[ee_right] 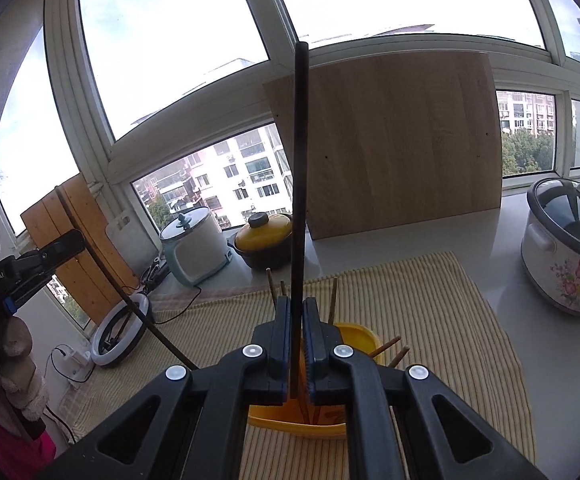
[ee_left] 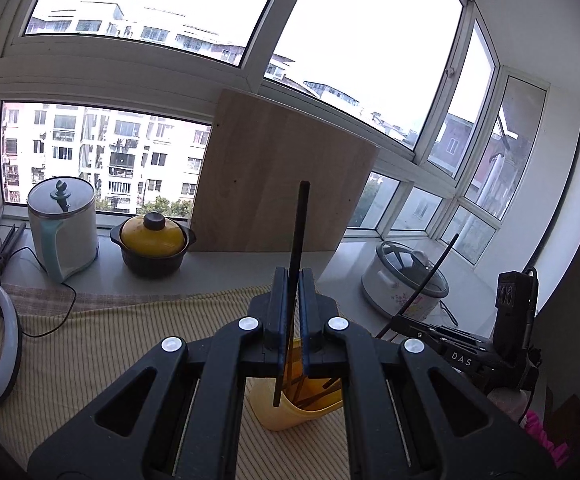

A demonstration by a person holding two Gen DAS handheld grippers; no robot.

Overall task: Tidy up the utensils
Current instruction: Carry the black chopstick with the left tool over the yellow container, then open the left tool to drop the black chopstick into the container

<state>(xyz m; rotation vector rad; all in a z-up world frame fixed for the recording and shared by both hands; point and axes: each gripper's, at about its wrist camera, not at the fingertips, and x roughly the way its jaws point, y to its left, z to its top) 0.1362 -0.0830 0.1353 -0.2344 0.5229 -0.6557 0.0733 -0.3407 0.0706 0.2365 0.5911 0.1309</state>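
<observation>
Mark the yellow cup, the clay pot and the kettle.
yellow cup (ee_right: 355,334), right wrist view, back rim
clay pot (ee_left: 152,236), left wrist view, yellow lid
kettle (ee_left: 64,236), left wrist view, white body

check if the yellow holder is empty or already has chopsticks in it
Not empty: several brown chopsticks stand inside the yellow holder, their ends poking above its rim.

White letters "DAS" stand on the right gripper (ee_left: 383,330), seen beside the flowered cooker (ee_left: 405,280). "GenRobot.AI" runs along the left gripper (ee_right: 74,241), near the ring light (ee_right: 120,330).
</observation>
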